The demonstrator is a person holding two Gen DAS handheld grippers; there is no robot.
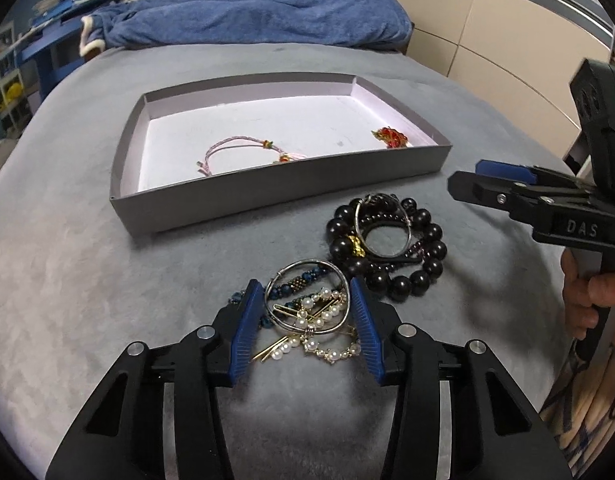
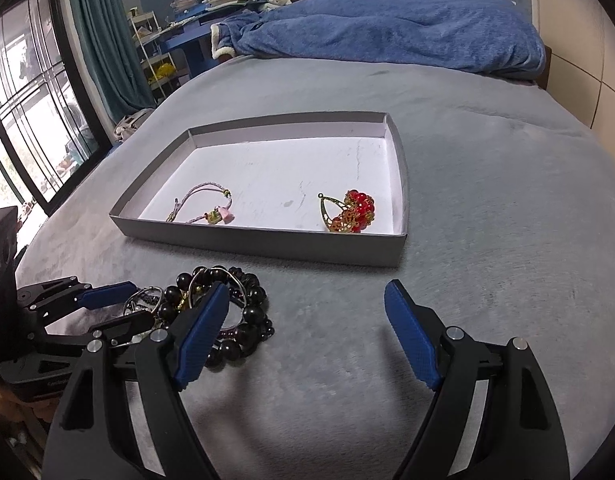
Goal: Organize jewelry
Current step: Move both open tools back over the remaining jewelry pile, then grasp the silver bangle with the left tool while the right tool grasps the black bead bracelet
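Left wrist view shows me two pieces already in the grey box (image 1: 267, 200): a pink cord bracelet (image 1: 235, 152) and a red beaded ornament (image 1: 389, 136). Left on the bed cover (image 1: 87, 280) are the black bead bracelets (image 1: 387, 248) and a pearl-and-bangle tangle (image 1: 311, 312). My left gripper (image 1: 307, 312) straddles that tangle, jaws apart, pads not clearly pressing. My right gripper (image 2: 307, 344) hangs wide open, empty. How many pieces make up the tangle I cannot tell
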